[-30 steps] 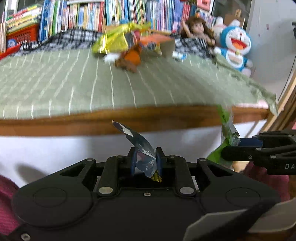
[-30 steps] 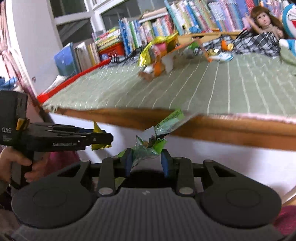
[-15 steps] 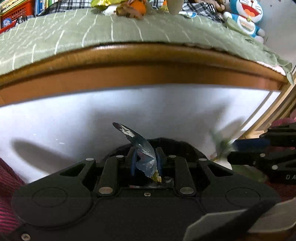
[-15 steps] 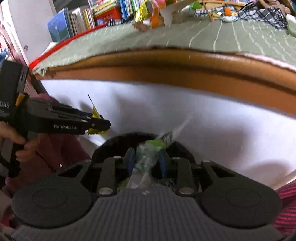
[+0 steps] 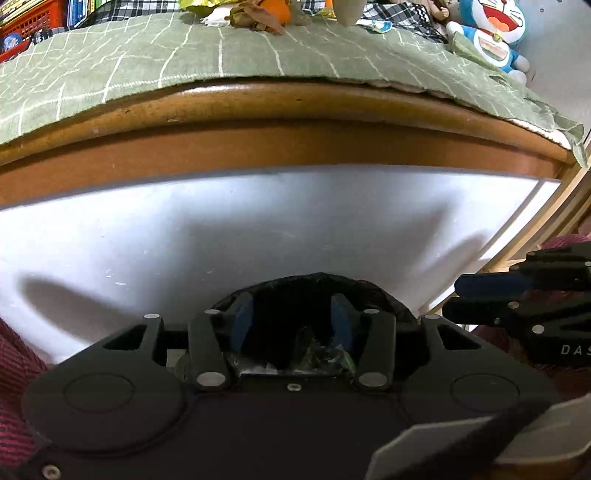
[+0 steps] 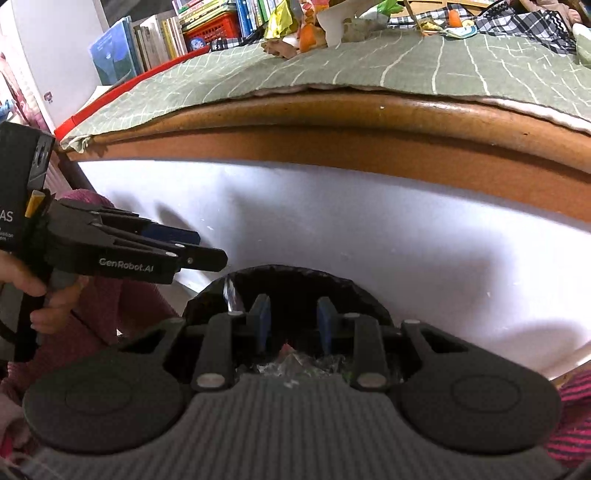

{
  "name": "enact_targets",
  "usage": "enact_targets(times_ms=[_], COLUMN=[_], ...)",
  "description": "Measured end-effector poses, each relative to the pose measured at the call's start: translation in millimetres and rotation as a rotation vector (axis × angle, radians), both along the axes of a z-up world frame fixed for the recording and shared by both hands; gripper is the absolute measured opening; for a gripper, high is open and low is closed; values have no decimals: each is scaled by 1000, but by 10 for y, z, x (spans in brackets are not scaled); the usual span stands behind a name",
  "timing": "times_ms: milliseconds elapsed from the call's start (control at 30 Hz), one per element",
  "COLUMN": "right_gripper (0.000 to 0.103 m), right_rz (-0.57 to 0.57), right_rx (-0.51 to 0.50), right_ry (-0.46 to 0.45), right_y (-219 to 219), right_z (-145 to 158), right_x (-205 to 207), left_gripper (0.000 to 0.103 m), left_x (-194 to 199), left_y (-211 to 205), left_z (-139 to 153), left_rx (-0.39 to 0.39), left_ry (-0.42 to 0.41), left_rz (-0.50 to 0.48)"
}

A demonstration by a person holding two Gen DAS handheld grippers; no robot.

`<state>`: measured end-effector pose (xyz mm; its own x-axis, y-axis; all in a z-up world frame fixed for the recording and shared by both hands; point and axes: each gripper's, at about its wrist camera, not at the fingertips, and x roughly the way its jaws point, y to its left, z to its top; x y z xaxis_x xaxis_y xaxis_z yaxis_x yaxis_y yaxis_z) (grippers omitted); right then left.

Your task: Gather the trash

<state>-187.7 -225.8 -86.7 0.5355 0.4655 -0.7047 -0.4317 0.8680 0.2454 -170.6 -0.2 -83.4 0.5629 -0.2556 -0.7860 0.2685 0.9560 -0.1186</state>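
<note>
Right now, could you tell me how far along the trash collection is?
Some is done: crumpled wrappers lie in the black-lined bin below both grippers. In hand: nothing; the left gripper and right gripper are both open and empty over the bin. Left: a pile of trash, including a yellow wrapper and orange scraps, sits on the green cloth on the table.
</note>
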Motion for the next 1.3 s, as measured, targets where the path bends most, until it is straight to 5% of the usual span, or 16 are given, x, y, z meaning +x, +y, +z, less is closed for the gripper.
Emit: enact_targets(times_ms=[167, 267, 600, 933, 1300], right_gripper=[39, 53, 73, 83, 87], right_rz=[-11, -13, -63, -271, -366], right_rx=[13, 37, 111, 135, 221], right_ry=[-34, -76, -270, -350, -272], right_y=[-8, -53, -190, -386, -400], right_z=[118, 274, 939, 1235, 1307], right_x=[-1, 14, 307, 1004, 2056], left_gripper=[56, 62, 83, 82, 68], left_x=[-31, -48, 101, 876, 1515], left_y=[25, 45, 84, 81, -51], left_z=[113, 279, 1107, 1258, 1034], left_rx=[6, -5, -51, -76, -90], left_ry=[-26, -61, -307, -387, -353], left_rz=[-2, -8, -3, 143, 163])
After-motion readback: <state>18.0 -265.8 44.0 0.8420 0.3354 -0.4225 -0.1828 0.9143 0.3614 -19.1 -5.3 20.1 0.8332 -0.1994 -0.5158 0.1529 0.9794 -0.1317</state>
